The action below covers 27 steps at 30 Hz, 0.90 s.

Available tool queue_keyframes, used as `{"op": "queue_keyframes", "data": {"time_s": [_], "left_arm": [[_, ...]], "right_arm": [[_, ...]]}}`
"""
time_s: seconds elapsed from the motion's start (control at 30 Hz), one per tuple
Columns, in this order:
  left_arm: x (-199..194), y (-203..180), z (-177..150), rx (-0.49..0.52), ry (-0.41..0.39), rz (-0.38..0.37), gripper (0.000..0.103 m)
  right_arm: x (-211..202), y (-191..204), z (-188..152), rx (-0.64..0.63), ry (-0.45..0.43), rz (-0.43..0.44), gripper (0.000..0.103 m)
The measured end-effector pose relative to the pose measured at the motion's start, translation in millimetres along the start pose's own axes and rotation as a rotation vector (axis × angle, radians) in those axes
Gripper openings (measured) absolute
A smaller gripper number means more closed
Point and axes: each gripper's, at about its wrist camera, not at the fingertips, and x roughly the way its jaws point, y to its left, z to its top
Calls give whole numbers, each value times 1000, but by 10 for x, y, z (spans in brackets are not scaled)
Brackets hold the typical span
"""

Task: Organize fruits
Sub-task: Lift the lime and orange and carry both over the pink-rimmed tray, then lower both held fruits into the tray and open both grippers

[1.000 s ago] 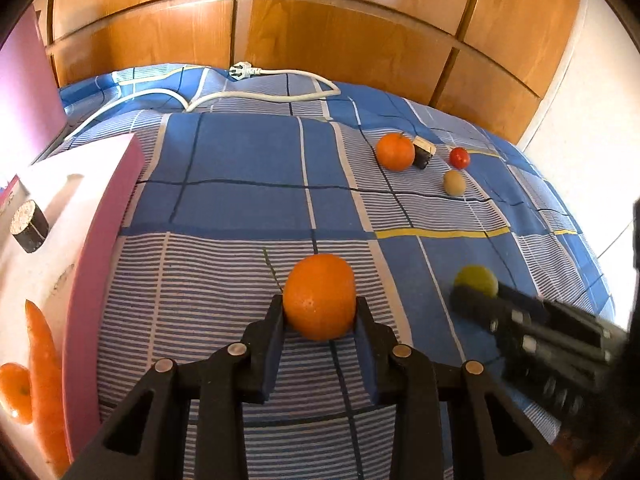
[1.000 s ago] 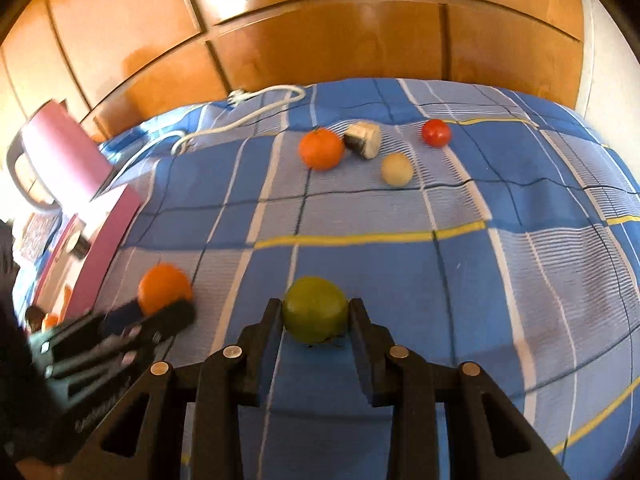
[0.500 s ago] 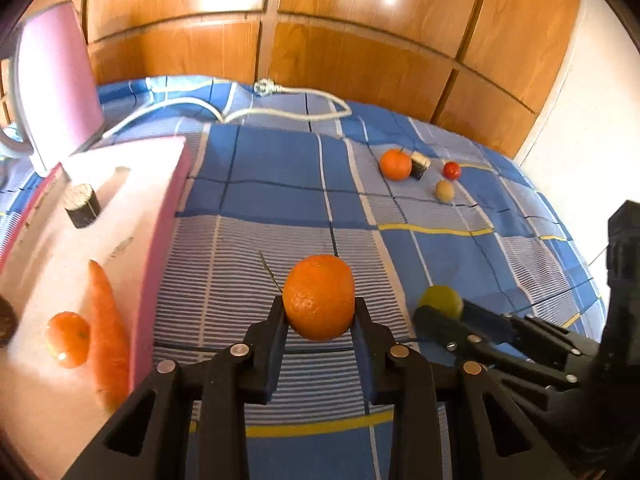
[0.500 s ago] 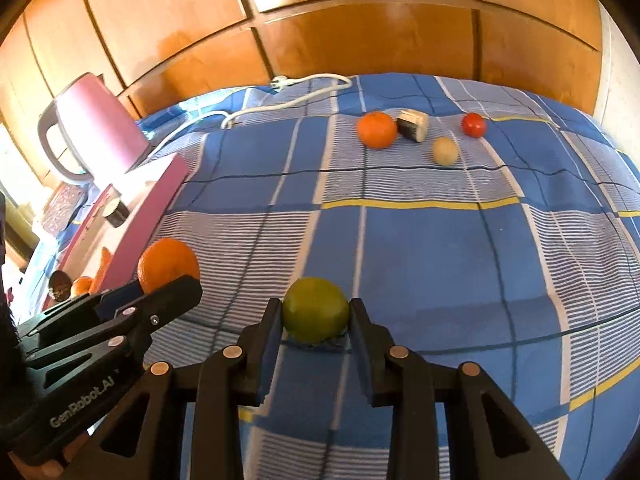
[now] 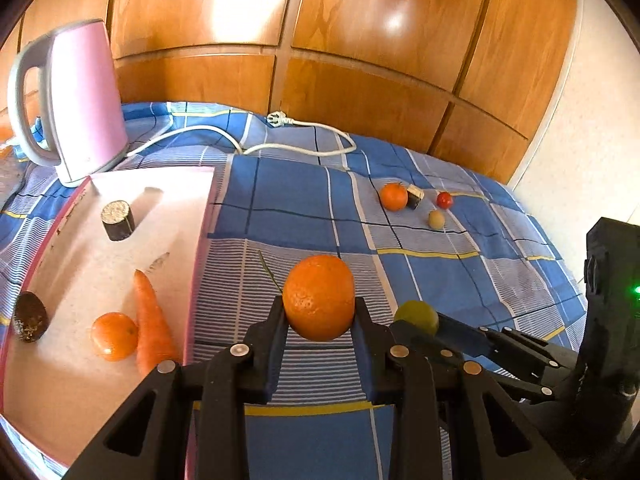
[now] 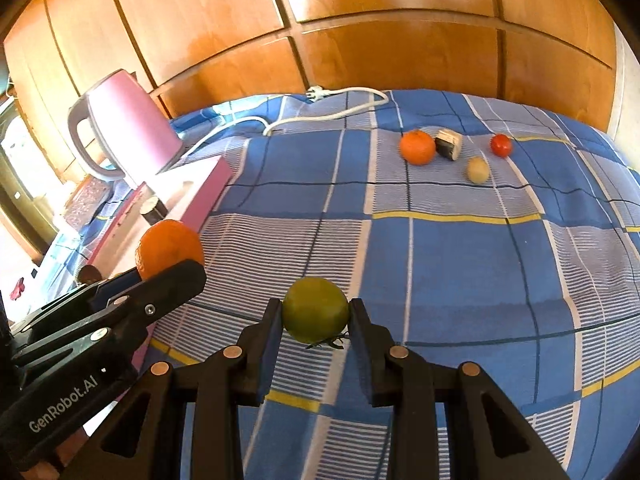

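Checked bedspread [image 5: 304, 208]; left gripper [image 5: 319, 312] clamps firm orange [image 5: 319, 298] at midline, right gripper [image 6: 315, 320] clamps smooth, slippery green fruit [image 6: 315, 309].

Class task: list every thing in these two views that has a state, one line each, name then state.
left gripper: shut on the large orange, held above the cloth
right gripper: shut on the green fruit
pink tray: holds a carrot, a small orange and two dark pieces
pink kettle: upright
white cable: unplugged, loose on the cloth
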Motion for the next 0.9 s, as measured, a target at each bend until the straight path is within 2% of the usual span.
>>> {"op": "queue_keyframes", "data": {"time_s": [0.37,0.53,0.9], "left_arm": [[-272,318,30,-59,-56,28,31],[-424,686,83,-127,-93,77,31],[-564,1421,8,-261,-105,203,31]], "right_arm": [[-2,232,53,-23,12,66,33],[24,462,144,-61,16,116,33],[217,1103,416,-137,36,233,33]]}}
